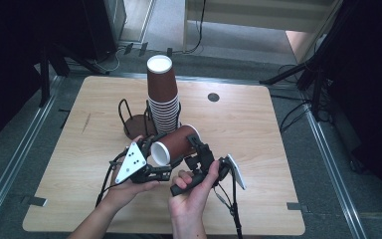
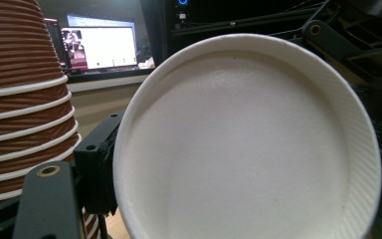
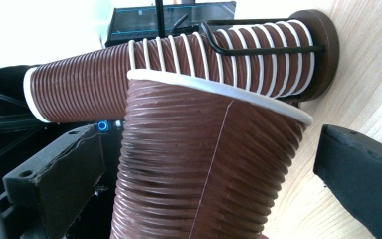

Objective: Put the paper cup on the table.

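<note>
I'm holding a loose cup [image 1: 174,143] on its side just in front of the cup stack [image 1: 162,94], my left hand-held gripper [image 1: 155,149] clamped on its white rim, my right hand-held gripper [image 1: 195,142] with jaws apart around its body. It looks mid-handover; next, the right one must close before the left releases. Ribbed brown paper, tapered, smooth white inside; the stack stands in a wire holder [image 1: 125,113] on the wooden surface [image 1: 258,134].

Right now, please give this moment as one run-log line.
paper cup: sideways, before cup stack | left gripper: shut, at its mouth | right gripper: around its body, grip unclear
</note>
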The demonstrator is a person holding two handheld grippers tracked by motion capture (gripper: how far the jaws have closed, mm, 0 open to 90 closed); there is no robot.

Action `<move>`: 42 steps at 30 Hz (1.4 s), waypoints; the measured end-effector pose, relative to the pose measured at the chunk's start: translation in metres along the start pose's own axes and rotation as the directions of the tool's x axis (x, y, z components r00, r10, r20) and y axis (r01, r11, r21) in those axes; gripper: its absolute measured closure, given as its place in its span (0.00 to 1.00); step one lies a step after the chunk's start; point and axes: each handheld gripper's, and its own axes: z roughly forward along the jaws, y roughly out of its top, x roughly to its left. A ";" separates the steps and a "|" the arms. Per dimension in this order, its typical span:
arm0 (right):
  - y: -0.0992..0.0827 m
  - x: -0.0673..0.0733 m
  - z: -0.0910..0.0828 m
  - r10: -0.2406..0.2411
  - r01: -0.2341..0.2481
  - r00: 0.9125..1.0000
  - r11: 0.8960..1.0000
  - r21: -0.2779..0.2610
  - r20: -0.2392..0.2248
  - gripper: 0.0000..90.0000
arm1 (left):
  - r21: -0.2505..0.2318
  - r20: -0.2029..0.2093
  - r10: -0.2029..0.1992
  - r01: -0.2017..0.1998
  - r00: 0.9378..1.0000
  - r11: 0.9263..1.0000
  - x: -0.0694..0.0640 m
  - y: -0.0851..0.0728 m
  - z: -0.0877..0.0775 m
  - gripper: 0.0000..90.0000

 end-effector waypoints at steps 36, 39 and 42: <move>0.008 -0.014 0.016 0.034 -0.021 0.996 0.988 0.150 -0.085 0.01 | -0.002 0.063 -0.002 0.002 0.998 1.000 -0.004 0.000 0.000 0.24; 0.008 -0.014 0.017 0.045 -0.031 0.995 0.989 0.147 -0.089 0.03 | -0.001 0.061 -0.001 0.001 0.998 1.000 -0.003 0.000 0.000 0.23; 0.008 -0.015 0.017 0.054 -0.041 0.995 0.988 0.152 -0.086 0.05 | 0.003 0.069 -0.013 0.013 0.998 1.000 -0.001 -0.001 0.000 0.23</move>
